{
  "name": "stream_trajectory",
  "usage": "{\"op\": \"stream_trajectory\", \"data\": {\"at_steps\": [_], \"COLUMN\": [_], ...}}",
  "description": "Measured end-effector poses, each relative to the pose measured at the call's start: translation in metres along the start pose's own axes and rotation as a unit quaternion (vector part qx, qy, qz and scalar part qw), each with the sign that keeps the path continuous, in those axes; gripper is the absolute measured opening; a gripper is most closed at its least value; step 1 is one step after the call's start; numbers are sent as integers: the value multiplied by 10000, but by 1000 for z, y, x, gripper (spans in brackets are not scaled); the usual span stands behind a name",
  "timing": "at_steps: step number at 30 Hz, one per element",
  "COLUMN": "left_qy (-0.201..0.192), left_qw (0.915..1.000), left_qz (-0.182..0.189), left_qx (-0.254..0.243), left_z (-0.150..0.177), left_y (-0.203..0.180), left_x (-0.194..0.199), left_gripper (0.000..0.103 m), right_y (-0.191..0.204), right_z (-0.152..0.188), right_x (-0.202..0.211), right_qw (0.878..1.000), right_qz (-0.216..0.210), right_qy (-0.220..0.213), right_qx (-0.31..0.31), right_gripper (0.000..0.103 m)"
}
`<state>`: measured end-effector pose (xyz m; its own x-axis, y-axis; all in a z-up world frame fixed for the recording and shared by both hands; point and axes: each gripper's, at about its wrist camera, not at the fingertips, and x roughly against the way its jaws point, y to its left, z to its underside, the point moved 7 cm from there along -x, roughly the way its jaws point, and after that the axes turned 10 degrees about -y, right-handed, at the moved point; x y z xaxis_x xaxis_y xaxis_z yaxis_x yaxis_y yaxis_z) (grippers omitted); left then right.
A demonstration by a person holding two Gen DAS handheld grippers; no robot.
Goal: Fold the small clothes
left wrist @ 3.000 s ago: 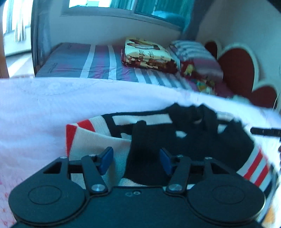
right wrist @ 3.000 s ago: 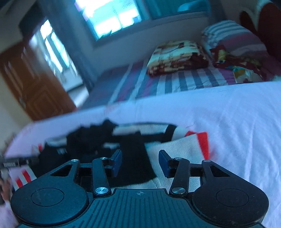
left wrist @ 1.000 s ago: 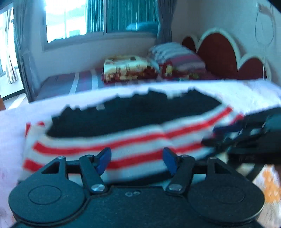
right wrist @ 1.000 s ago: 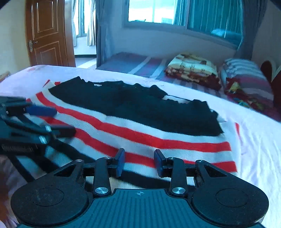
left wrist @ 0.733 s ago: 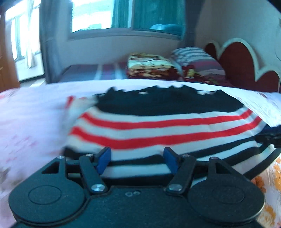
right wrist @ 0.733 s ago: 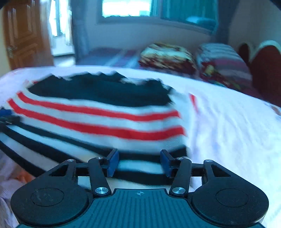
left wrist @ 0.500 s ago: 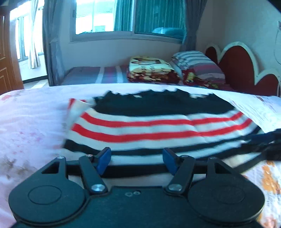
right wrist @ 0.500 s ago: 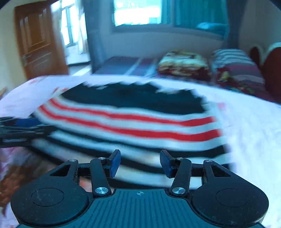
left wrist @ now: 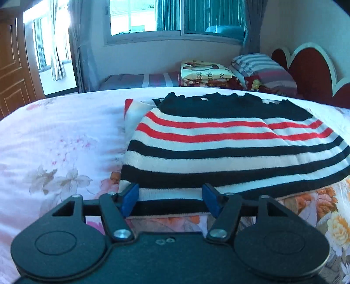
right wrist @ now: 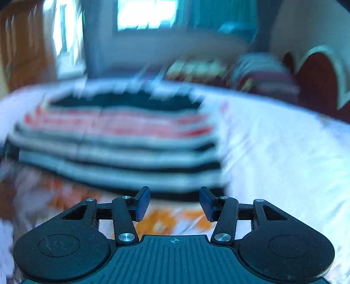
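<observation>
A folded knit sweater (left wrist: pixel 229 148) with red, black and white stripes and a black top lies flat on the floral bedsheet (left wrist: pixel 54 139). My left gripper (left wrist: pixel 170 197) is open and empty, its blue pads at the sweater's near hem. In the right wrist view, which is motion-blurred, the sweater (right wrist: pixel 122 139) lies ahead and to the left. My right gripper (right wrist: pixel 175 202) is open and empty, just short of the near hem.
A second bed (left wrist: pixel 140 80) with a folded blanket (left wrist: pixel 205 74) and a striped pillow (left wrist: pixel 262 67) stands behind. A red headboard (left wrist: pixel 312 74) is at the right, a wooden door (left wrist: pixel 13 70) at the left, a window (left wrist: pixel 175 17) beyond.
Both grippers have drawn back from the sweater toward its near hem. The sweater, earlier bunched and black side up, now lies folded flat with its stripes on top. The right gripper is still moving.
</observation>
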<state>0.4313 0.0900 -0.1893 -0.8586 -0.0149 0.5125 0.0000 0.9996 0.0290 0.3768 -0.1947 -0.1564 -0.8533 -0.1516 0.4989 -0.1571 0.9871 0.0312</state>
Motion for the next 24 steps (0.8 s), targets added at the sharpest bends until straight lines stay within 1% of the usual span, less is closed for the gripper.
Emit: {"op": "stream_trajectory", "data": {"at_steps": [1, 3, 4, 5, 7, 8, 9, 12, 14, 15, 16, 18, 19, 20, 21, 22, 23, 24], "left_qy": [6, 17, 12, 17, 40, 51, 79, 156, 156, 176, 187, 49, 58, 109, 136, 100, 94, 107], "left_qw": [10000, 9997, 9996, 9996, 9996, 9996, 9995, 9997, 9997, 9995, 9992, 9992, 9991, 9990, 9991, 9992, 9991, 9991], "left_qz": [-18, -37, -53, -68, -68, -56, -40, -75, -189, -266, -342, -387, -427, -424, -393, -385, -397, -413], "left_qx": [73, 246, 283, 279, 262, 279, 307, 169, 92, 16, -20, 21, 5, -15, -33, -60, -71, -74], "left_z": [-1, 0, 0, 0, 1, 1, 1, 3, 3, 2, -2, -5, -3, 1, 4, 6, 6, 5], "left_y": [0, 1, 1, 0, 0, 0, 1, 1, -3, -6, -8, -8, -8, -7, -6, -7, -7, -8], "left_x": [0, -2, -2, -2, -2, -2, -2, -4, -6, -7, -5, 3, 5, 3, 2, 2, 1, 2], "left_gripper": [63, 63, 63, 63, 63, 63, 63, 64, 65, 64, 63, 63, 63, 63, 63, 63, 63, 63], "right_y": [-12, -35, -41, -45, -47, -51, -54, -59, -56, -56, -57, -53, -46, -39, -32, -26, -24, -23], "right_z": [-6, -7, -6, -4, 1, 2, 5, 15, 16, 15, 10, -2, -7, -8, -5, 4, 19, 22], "right_x": [1, -10, -16, -20, -27, -29, -32, -23, -26, -28, -25, -9, -2, 1, -2, -9, -22, -23], "right_qw": [9996, 9968, 9954, 9943, 9919, 9920, 9920, 9933, 9948, 9944, 9940, 9962, 9973, 9983, 9992, 9996, 9982, 9988], "right_qz": [100, 248, 232, 146, -87, -117, -114, -123, -80, -23, 102, 300, 299, 199, 127, 61, 75, 86], "right_qy": [-63, 133, 227, 294, 469, 500, 568, 488, 505, 555, 510, 25, -151, -175, -105, 131, 581, 474], "right_qx": [-262, -747, -897, -1016, -1178, -1152, -1125, -1037, -881, -898, -965, -814, -653, -511, -377, -248, -151, -112], "right_gripper": [50, 50, 46, 34, 25, 7, 5, 5, 5, 5, 6, 6, 6, 6, 6, 6, 5, 6]}}
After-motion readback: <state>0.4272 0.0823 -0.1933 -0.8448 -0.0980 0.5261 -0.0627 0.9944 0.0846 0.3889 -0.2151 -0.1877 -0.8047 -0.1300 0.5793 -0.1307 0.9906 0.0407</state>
